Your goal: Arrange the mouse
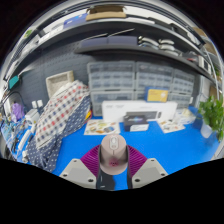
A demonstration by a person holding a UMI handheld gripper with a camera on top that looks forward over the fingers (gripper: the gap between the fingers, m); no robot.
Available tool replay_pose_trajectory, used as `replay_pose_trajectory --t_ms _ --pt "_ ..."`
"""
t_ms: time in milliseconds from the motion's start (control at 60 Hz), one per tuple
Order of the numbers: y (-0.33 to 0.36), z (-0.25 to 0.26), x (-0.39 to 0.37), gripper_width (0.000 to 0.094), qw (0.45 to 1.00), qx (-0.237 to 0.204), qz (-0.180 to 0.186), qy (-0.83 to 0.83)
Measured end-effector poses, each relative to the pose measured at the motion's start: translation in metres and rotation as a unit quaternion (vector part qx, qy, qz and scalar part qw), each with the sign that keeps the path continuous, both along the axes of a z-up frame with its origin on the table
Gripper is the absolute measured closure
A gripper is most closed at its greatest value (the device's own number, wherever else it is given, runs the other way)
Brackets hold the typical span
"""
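A grey mouse (114, 153) sits at bottom centre of the frame, caught between the two fingers of the hand-held gripper (114, 170), whose magenta pads (92, 160) show at either side of it. The pads appear to press its flanks with no gap visible, so the gripper reads as nearly closed and holding the mouse, apparently raised above the blue table (170, 146) that spreads across the middle of the frame. Beyond it, at centre, lie a black box (136, 121) and scattered papers (102, 127) in front of a white unit (125, 108); a plaid cloth (55, 115) hangs over something at left, a plant (212, 112) stands at the right edge, and drawer cabinets (135, 78) line the back wall in the upper half. Judging from this view, the mouse is in carriage and not yet set down. The risk from here lies in the grip: the mouse's rounded, smooth shell offers the pads little flat surface, so a tilt or a quick swing could let it rotate or slip out and drop to the table. A release from too high would have it land askew, and a path too close to the box and papers could knock them out of place.
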State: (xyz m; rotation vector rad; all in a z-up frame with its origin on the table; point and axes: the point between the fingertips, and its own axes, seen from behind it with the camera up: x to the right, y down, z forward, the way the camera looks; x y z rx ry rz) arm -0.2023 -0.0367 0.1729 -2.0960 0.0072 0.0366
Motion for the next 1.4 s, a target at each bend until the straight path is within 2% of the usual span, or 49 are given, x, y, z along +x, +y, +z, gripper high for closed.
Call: replay_pose_trajectory --t_ms 200,400,450,600,617,733,750,867,917,1100,1267,1400 --pt "-0.01 -0.104 -0.087 0.0581 0.996 -0.07 0.051 -0.008" --pt "-0.032 -0.188 -0.111 0.058 0.989 -0.135 0.057 -0.026" --pt "-0.031 -0.19 -0.111 0.058 0.991 -0.119 0.06 -0.033" --pt "-0.03 -0.191 -0.111 0.0575 0.99 -0.122 0.068 -0.025" --pt "-0.029 -0.19 -0.111 0.0535 0.99 -0.124 0.07 -0.025" --pt "-0.03 -0.19 -0.112 0.0473 0.988 -0.138 0.063 -0.009" --pt "-0.031 -0.19 -0.112 0.0463 0.988 -0.142 0.062 -0.007" --pt "-0.028 -0.175 -0.107 0.0038 0.988 -0.146 0.05 -0.002" --pt "-0.025 -0.159 -0.103 0.0076 0.99 -0.135 0.048 0.0" --pt "-0.018 -0.091 -0.065 0.0075 0.994 -0.102 0.031 0.007" --pt "-0.022 -0.028 0.005 0.0071 0.997 -0.072 0.004 0.009" --pt "-0.03 0.01 0.069 0.0073 0.999 -0.046 -0.003 0.003"
